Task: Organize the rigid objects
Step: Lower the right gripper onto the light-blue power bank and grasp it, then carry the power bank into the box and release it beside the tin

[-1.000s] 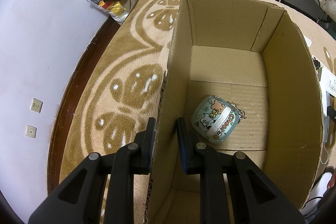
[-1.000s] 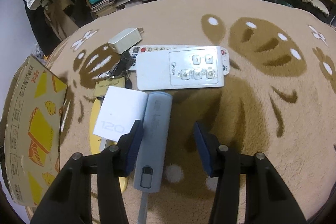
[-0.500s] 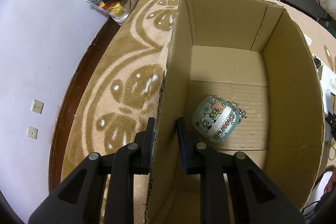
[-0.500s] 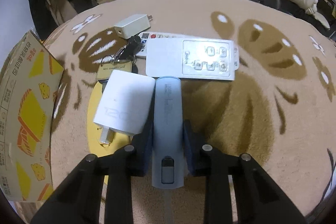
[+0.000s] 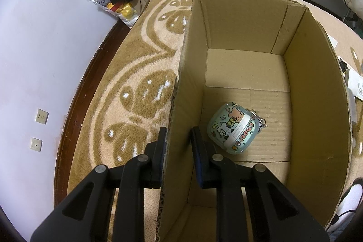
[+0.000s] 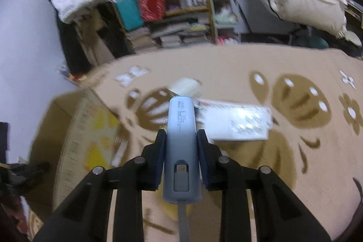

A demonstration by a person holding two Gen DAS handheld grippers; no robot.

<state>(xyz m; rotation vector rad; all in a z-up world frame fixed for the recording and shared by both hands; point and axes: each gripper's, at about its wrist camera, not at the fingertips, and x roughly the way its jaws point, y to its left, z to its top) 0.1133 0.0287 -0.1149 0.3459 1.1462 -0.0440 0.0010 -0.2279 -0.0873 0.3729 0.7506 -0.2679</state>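
Your right hand-held gripper (image 6: pixel 181 145) pinches the grey power bank (image 6: pixel 181 142) at frame centre, long axis pointing away from you toward the upper frame. Your left hand-held gripper (image 5: pixel 179 140) clamps the cardboard box (image 5: pixel 181 83) wall.

Matt corrugated cardboard box (image 5: pixel 313 87) (glossy pouch (image 5: pixel 236 127), seemingly plastic)
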